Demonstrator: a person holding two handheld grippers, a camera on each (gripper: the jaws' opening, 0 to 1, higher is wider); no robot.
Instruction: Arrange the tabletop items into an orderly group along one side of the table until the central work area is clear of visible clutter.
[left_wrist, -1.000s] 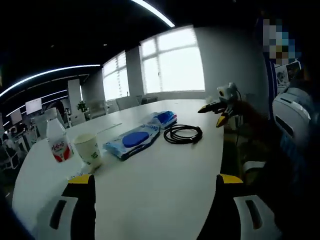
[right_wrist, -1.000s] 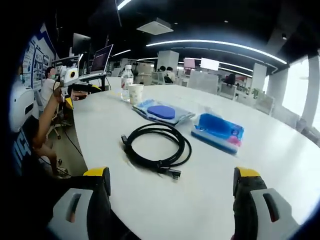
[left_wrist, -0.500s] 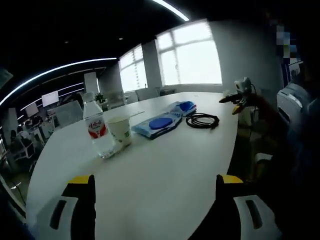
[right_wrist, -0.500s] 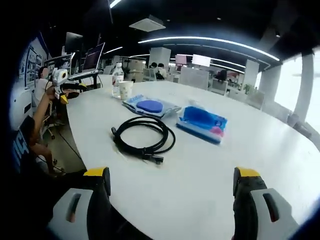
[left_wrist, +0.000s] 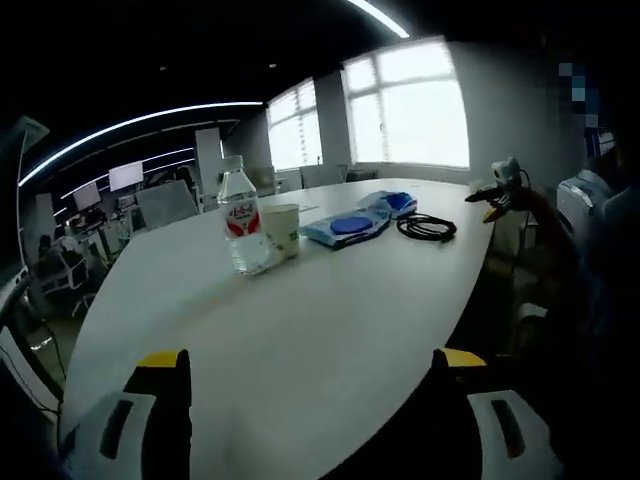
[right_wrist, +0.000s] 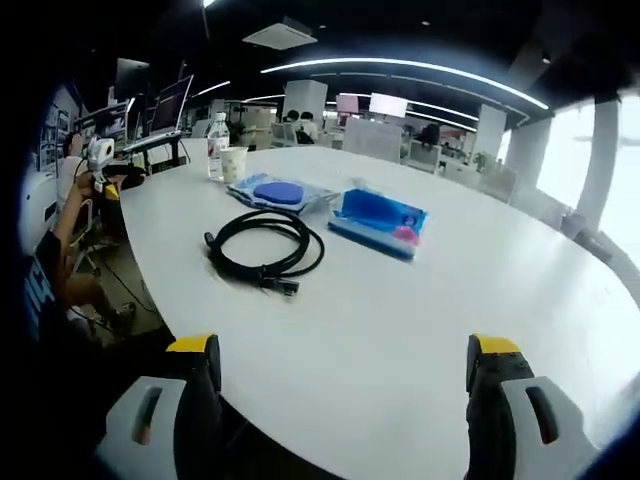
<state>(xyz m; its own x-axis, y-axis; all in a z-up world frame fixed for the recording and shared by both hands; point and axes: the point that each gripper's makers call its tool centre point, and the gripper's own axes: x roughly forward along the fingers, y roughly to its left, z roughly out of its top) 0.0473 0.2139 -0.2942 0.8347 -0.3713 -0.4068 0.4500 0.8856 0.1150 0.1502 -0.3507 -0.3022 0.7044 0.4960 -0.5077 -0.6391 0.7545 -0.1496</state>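
On the long white table (left_wrist: 300, 330) a row of items runs along one side. A clear water bottle (left_wrist: 238, 216) with a red label stands beside a paper cup (left_wrist: 281, 231). Farther off lie a blue wipes pack (left_wrist: 346, 227), a second blue packet (left_wrist: 388, 202) and a coiled black cable (left_wrist: 427, 228). My left gripper (left_wrist: 312, 420) is open and held back from the table's end. The right gripper view has the cable (right_wrist: 264, 248), wipes pack (right_wrist: 276, 193), blue packet (right_wrist: 378, 218), bottle (right_wrist: 216, 148) and cup (right_wrist: 234, 163). My right gripper (right_wrist: 345, 410) is open over the table (right_wrist: 400, 330), holding nothing.
My right gripper (left_wrist: 497, 187) hangs beyond the table's right edge in the left gripper view; my left gripper (right_wrist: 100, 160) sits off the left edge in the right gripper view. Office chairs (left_wrist: 165, 203), desks and monitors (right_wrist: 170, 105) surround the table. Bright windows (left_wrist: 410, 105) line one wall.
Both grippers have drawn back from the items, so the bottle, cup, packets and cable look smaller and farther away. Nothing on the table has moved.
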